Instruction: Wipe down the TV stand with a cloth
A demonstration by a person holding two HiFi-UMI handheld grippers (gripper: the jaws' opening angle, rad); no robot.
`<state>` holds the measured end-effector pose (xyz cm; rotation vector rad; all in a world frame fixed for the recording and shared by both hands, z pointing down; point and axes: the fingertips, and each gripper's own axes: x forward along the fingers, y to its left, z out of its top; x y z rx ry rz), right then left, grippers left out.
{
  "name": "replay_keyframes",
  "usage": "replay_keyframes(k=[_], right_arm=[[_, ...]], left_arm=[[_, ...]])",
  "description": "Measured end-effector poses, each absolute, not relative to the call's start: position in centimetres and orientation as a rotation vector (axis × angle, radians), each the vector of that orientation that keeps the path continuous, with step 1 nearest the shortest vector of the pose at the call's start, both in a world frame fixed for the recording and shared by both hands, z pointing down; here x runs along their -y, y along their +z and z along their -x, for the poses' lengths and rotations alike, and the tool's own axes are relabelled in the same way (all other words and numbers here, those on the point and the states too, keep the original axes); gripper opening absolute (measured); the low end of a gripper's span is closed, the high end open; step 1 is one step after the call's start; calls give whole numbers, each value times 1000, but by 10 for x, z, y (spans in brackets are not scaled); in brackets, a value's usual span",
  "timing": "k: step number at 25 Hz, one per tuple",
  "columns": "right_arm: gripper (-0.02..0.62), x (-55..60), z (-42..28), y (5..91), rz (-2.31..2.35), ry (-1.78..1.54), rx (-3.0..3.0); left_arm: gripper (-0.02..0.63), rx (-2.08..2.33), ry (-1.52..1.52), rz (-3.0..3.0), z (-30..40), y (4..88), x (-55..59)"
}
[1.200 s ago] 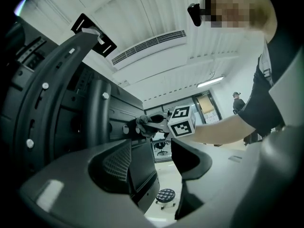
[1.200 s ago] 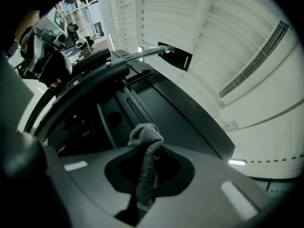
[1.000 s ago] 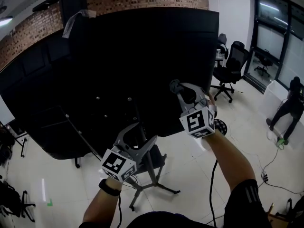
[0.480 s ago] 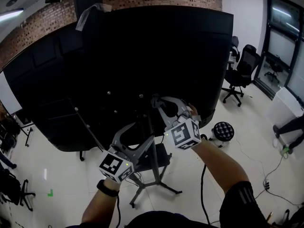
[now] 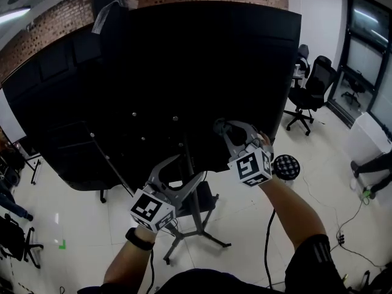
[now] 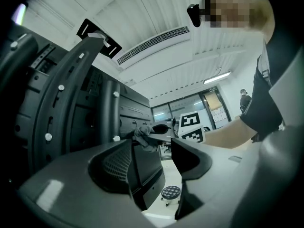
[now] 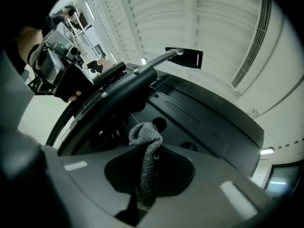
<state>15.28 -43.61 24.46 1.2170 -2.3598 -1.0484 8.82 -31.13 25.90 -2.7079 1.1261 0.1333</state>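
The TV (image 5: 184,72) walls off everything ahead; open floor (image 5: 79,225) flanks the stand's post (image 5: 195,215).

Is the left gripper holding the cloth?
No, the left gripper is open and empty; the cloth is pinched in the right gripper.

In the head view, the TV stand (image 5: 195,216) loses its upper pole against the black back of the TV (image 5: 184,72), and the left gripper (image 5: 184,171) covers part of it. The lower part of the cloth (image 7: 145,133) sinks out of sight between the closed jaws of the right gripper (image 7: 145,175). A person (image 5: 375,163) is cut off by the right edge.
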Motion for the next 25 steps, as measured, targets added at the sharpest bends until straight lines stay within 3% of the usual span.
replay_keyframes(k=[8,14,25], right_arm=[[23,456,-218,250,-1351,-921,2293],[23,445,-229,235,-1412,-886,2297],[23,333,-79,156,-1160,-1266,2405]], left_arm=[[284,-1066,132,2736,-120,264,304],[284,-1077,145,2733,-112,266,295],[284,-1207,186,2617,-11,244,260]])
